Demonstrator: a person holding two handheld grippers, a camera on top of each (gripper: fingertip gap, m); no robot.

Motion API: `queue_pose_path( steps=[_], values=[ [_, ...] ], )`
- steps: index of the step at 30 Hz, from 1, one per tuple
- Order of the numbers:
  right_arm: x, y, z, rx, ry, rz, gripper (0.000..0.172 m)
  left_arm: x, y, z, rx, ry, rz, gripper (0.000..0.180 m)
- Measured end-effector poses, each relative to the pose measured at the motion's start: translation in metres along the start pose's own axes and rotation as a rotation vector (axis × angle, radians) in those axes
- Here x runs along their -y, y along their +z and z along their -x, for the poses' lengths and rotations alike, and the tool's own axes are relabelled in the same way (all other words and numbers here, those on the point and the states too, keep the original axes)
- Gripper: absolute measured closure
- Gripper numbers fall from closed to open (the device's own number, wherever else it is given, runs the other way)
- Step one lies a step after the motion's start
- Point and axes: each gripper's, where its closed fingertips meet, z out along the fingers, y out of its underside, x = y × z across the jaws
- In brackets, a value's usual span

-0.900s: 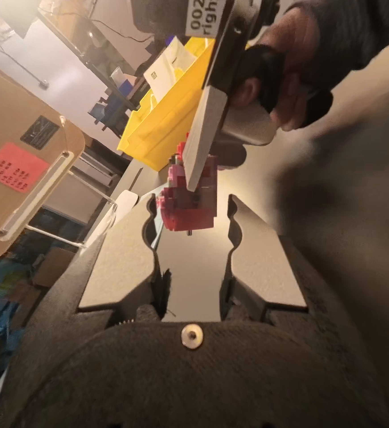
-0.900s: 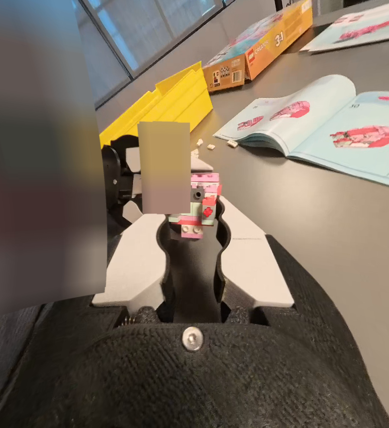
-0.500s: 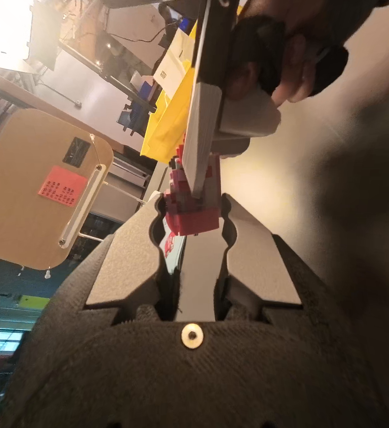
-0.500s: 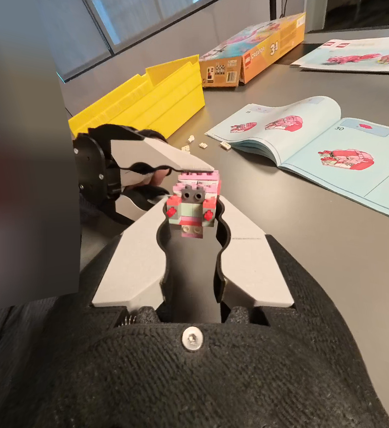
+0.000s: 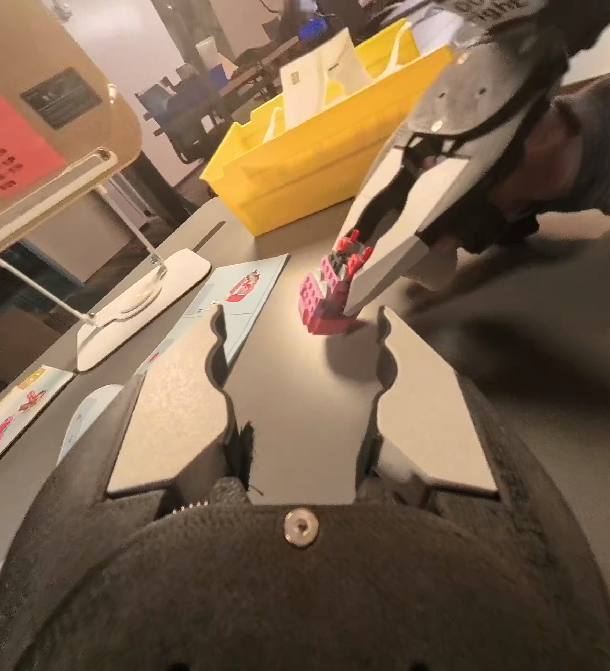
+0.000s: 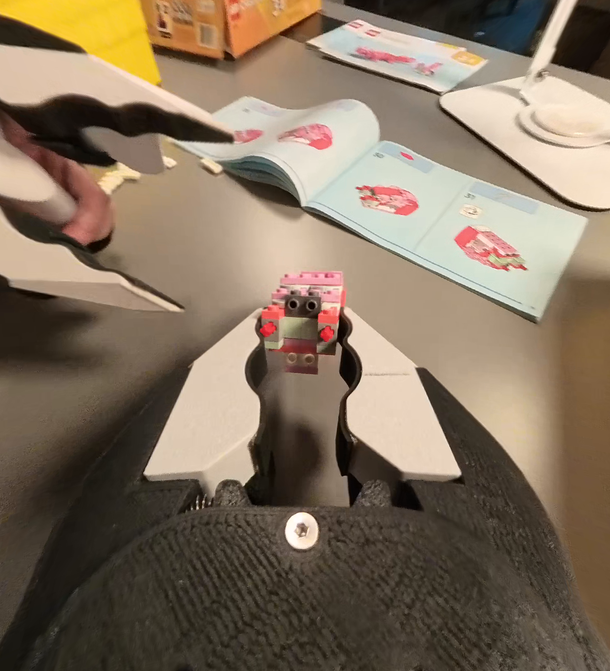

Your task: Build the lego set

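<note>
A small brick model of pink, red, grey and pale green bricks sits between my right gripper's fingertips, and both pads press on its sides. The left wrist view shows the same model gripped by the right gripper, low over the grey table. My left gripper is wide open with nothing between its fingers, a short way back from the model. In the right wrist view it shows at the upper left, jaws spread, held by a hand.
A yellow bin stands behind the model. An open light-blue instruction booklet lies to the right, with a second booklet, an orange box and a white stand base beyond. Small loose pieces lie near the bin.
My left gripper had its jaws close around the model; it has opened wide and drawn back. The right gripper kept the model and brought it down toward the table.
</note>
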Motion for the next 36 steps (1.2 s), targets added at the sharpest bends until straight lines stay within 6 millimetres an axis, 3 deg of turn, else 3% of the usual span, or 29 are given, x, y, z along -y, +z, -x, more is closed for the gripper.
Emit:
queue_pose_path(
  steps=[9,14,20,23,28,31,33,36],
  values=[
    [-0.025,-0.006,-0.013,-0.211,0.038,0.138,0.135,0.003,0.000,0.008,0.035,-0.034,-0.006,0.100],
    [-0.032,-0.001,0.006,-0.124,0.180,0.171,0.108,0.006,-0.002,0.010,0.037,-0.046,-0.011,0.098],
    [-0.028,-0.008,0.029,-0.042,0.253,0.135,0.097,0.010,-0.006,0.015,0.053,-0.085,-0.032,0.098],
    [-0.020,-0.021,0.031,0.036,0.247,0.072,0.088,0.016,-0.007,0.008,0.007,-0.079,-0.077,0.112],
    [0.034,-0.059,-0.026,-0.118,0.246,-0.359,0.107,0.023,-0.006,-0.007,-0.039,-0.061,-0.109,0.117],
    [0.065,-0.087,-0.072,-0.388,0.172,-0.631,0.139,0.026,-0.005,-0.012,-0.042,-0.043,-0.115,0.118],
    [0.072,-0.102,-0.097,-0.614,0.049,-0.744,0.169,0.024,-0.004,-0.013,-0.044,-0.040,-0.104,0.118],
    [0.068,-0.105,-0.121,-0.823,-0.054,-0.711,0.172,0.023,-0.003,-0.011,-0.028,-0.055,-0.113,0.118]
  ],
)
